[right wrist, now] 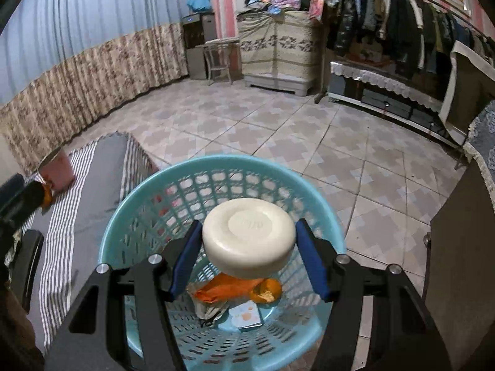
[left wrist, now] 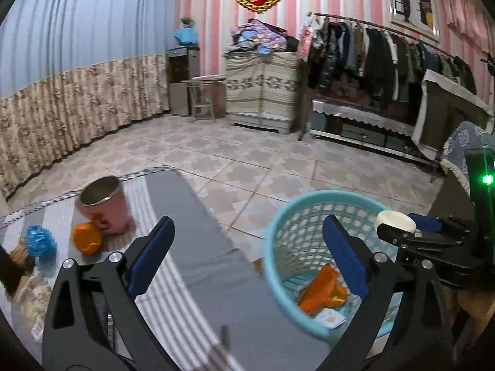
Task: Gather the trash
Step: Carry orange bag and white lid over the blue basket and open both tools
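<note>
**White puck held over basket; left jaws wide and empty**

One round white puck-shaped object (right wrist: 248, 237), soap-like, is clamped between the blue pads of the right gripper (right wrist: 248, 258), the jaws about half open and pressing on its two sides. The disc is held flat face up and slightly tilted toward the camera; being round, no long axis can be given. It is positioned directly above the mouth of the single blue lattice basket (right wrist: 312, 185).

Inside the basket, orange peel pieces (right wrist: 235, 287) are seen on the bottom, at least two, with one small printed card (right wrist: 247, 315) just beside them and a crumpled wrapper partly hidden under the puck.

The left gripper (left wrist: 247, 256) is spread wide with nothing between its pads, at the basket's left rim, over the striped cloth (left wrist: 182, 247).

Only in the left wrist view, left of the basket on the cloth: one pink cup (left wrist: 105, 204) lying tilted, one orange piece (left wrist: 86, 237) touching it, one blue crinkled ball (left wrist: 40, 242). The card's face is read clearly only in the right wrist view.
</note>
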